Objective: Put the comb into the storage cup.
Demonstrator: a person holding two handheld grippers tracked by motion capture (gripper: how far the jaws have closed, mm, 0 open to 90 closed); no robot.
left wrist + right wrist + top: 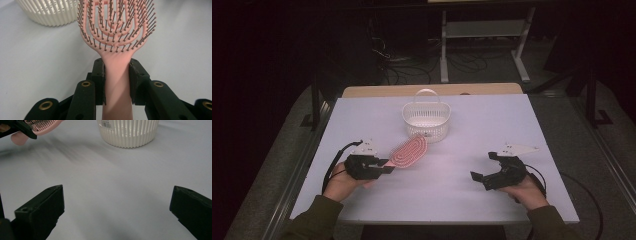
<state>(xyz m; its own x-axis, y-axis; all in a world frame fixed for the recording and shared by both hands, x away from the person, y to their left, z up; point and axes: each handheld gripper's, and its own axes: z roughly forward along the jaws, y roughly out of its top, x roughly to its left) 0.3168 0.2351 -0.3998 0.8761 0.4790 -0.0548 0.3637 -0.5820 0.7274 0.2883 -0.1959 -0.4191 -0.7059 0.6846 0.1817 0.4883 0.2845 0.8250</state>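
My left gripper [116,82] pinches the handle of the pink plastic hairbrush with dark-tipped bristles [116,30]; both pads press flat against the sides of the handle. In the high view, my left gripper [384,166] sits at the near left of the pale table [492,125], and the hairbrush [408,151] extends from it toward the far right, bristles up. The head of the hairbrush ends just near of the white slatted plastic basket with a loop handle [426,119], which stands at the far centre of the table. My right gripper [482,169] rests at the near right, well apart from the basket, its jaws spread wide with bare table between them.
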